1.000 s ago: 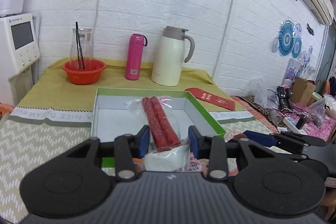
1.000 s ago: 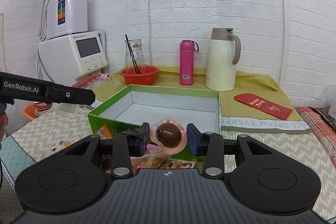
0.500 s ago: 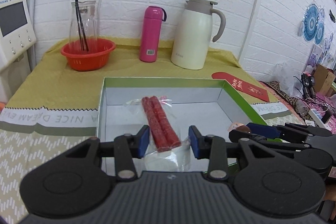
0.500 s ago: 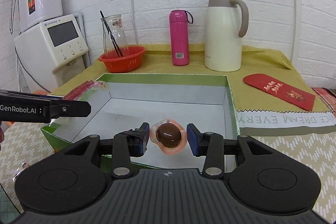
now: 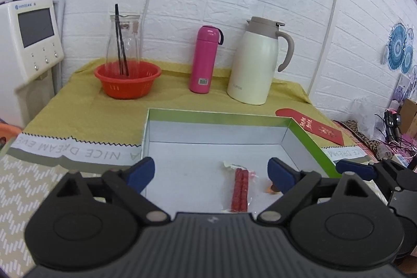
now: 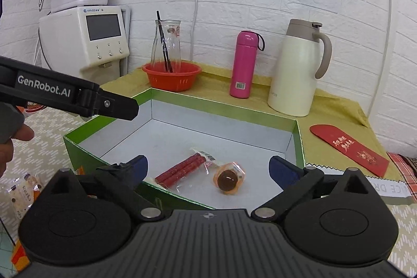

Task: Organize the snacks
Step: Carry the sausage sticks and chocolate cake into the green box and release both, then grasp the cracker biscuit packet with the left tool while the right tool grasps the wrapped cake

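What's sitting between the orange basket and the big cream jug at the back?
A pink bottle stands upright between the orange basket and the cream jug, apart from both, on the yellow cloth. Both views show it.

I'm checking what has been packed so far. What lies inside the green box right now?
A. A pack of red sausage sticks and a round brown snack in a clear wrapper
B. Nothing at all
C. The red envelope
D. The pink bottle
A: the sausage pack and the round brown snack lie side by side on the floor of the green box, clear of both open grippers.
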Action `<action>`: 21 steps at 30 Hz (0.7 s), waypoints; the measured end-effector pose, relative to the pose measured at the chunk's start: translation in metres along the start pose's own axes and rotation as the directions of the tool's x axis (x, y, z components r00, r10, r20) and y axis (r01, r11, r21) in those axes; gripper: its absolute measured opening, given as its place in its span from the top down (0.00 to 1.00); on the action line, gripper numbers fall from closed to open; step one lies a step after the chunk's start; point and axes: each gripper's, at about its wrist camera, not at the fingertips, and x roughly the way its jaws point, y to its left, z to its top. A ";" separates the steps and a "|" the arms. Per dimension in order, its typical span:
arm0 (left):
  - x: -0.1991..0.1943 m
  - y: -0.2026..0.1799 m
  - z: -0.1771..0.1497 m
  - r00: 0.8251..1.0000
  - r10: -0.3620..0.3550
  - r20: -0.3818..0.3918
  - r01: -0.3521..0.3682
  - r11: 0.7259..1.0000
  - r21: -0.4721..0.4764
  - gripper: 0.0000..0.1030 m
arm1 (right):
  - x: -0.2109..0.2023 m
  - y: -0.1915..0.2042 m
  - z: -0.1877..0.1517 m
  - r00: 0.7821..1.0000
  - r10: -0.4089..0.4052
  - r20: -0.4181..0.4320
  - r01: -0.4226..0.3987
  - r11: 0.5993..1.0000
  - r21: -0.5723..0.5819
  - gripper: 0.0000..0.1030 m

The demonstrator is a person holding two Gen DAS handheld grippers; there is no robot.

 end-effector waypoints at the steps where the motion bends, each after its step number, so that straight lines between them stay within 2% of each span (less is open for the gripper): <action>1: -0.004 -0.001 -0.001 1.000 -0.003 -0.001 0.003 1.000 -0.002 0.10 | -0.004 0.001 0.000 1.000 -0.002 0.003 0.002 1.000 -0.003 0.00; 12: -0.057 -0.020 -0.007 1.000 0.012 0.025 -0.013 0.999 0.029 0.10 | -0.061 0.015 0.004 0.998 0.015 0.059 -0.016 1.000 0.008 0.00; 18: -0.103 -0.031 -0.019 1.000 0.012 0.024 -0.013 0.998 0.060 0.10 | -0.104 0.026 -0.002 0.998 0.010 0.064 -0.011 1.000 0.017 0.00; 21: -0.131 -0.035 -0.035 1.000 -0.012 0.028 0.010 0.997 0.082 0.10 | -0.128 0.033 -0.012 0.997 0.023 0.071 -0.024 0.999 0.024 0.00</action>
